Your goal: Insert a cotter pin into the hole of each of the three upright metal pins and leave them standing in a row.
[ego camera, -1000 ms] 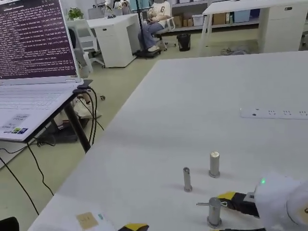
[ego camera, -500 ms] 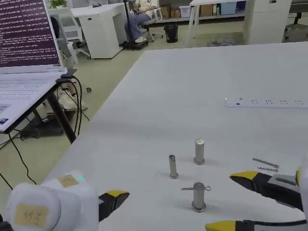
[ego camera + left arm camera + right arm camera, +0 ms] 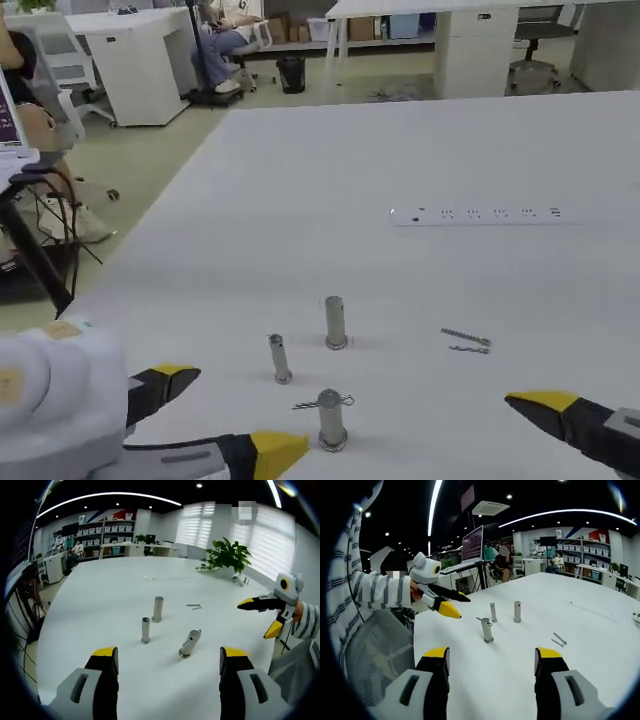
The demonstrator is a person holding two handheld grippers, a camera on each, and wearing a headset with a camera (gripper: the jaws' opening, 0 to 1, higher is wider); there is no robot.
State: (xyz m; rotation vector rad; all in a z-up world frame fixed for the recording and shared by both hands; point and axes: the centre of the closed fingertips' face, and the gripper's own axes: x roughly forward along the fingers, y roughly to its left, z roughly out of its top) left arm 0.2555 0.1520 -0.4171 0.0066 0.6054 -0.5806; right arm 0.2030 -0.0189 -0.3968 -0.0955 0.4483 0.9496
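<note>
Left gripper view has the left gripper with its jaws spread wide and nothing between them; right gripper view shows the right gripper just as wide and just as empty. Ahead of both, three metal pins stand close together on the white desk. The nearest pin carries a cotter pin through its top, while the short pin and the tall pin look bare. Two loose cotter pins lie near them on the desk.

These are probably light, springy wire that can flick away, so a pinch near the looped head seems best. The metal pins look stiff, smooth and easily toppled; steady one low on the shank.

No writing is legible: the power strip and the laptop screen are too small to read.
</note>
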